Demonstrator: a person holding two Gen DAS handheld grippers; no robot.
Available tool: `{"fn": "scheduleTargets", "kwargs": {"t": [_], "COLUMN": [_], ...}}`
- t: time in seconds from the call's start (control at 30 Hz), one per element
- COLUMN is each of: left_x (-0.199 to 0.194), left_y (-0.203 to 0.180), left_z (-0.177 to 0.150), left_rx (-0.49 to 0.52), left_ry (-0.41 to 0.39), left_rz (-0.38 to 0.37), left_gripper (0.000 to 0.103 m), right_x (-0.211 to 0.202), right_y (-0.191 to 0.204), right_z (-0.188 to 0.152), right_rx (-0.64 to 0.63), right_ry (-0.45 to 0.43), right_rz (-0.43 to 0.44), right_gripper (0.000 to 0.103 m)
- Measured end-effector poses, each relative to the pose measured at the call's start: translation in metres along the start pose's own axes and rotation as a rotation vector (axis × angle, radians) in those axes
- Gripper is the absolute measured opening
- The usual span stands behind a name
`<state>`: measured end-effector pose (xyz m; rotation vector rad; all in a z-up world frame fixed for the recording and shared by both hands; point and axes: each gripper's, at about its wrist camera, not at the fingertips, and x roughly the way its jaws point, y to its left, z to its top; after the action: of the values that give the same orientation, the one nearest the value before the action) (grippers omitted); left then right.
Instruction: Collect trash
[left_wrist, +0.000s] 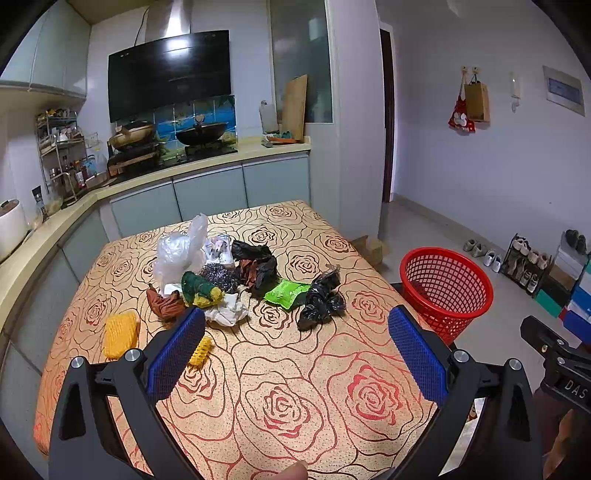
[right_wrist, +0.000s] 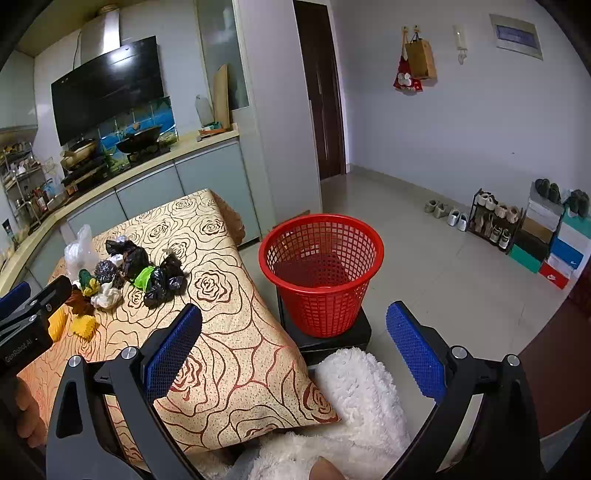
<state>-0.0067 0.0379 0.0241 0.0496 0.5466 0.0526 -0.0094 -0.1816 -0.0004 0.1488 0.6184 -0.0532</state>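
Note:
Trash lies in a heap mid-table: a clear plastic bag (left_wrist: 181, 251), black bags (left_wrist: 321, 299) (right_wrist: 162, 280), a green wrapper (left_wrist: 286, 293), a white crumpled tissue (left_wrist: 227, 310), a brown leaf-like scrap (left_wrist: 164, 304), a yellow foam net (left_wrist: 120, 334). My left gripper (left_wrist: 295, 347) hovers open over the near table, short of the heap, nothing between its blue pads. My right gripper (right_wrist: 293, 347) is open too, held past the table's right corner, with the red mesh basket (right_wrist: 321, 273) (left_wrist: 445, 290) just ahead of it.
The rose-patterned tablecloth (left_wrist: 295, 398) covers the table. The basket stands on a black box (right_wrist: 328, 338) on the floor right of the table. A white fluffy sleeve (right_wrist: 354, 387) lies under the right gripper. Kitchen counter (left_wrist: 207, 162) behind; shoe rack (right_wrist: 495, 221) by the far wall.

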Motion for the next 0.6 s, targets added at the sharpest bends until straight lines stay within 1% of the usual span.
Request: {"fn": "scheduleTargets", "kwargs": {"t": [0.43,0.5,0.6], "left_x": [0.002,0.003,0.005], "left_y": [0.003,0.005,0.009], "left_z": [0.0,0.0,0.0], "left_rx": [-0.008,-0.013,-0.026], "left_ry": [0.003,0.004,0.007], "left_rz": [0.007,0.011,0.018], "left_gripper": [0.096,0.096,0.096], "right_x": [0.005,0.005,0.014], "right_y": [-0.003,-0.003,-0.006], "right_z": [-0.003,-0.003,-0.009], "right_rx": [0.001,-0.001,-0.001], "right_ry": [0.01,0.0,0.004], "right_rz": [0.0,0.0,0.004], "right_gripper": [0.098,0.098,0.098]}}
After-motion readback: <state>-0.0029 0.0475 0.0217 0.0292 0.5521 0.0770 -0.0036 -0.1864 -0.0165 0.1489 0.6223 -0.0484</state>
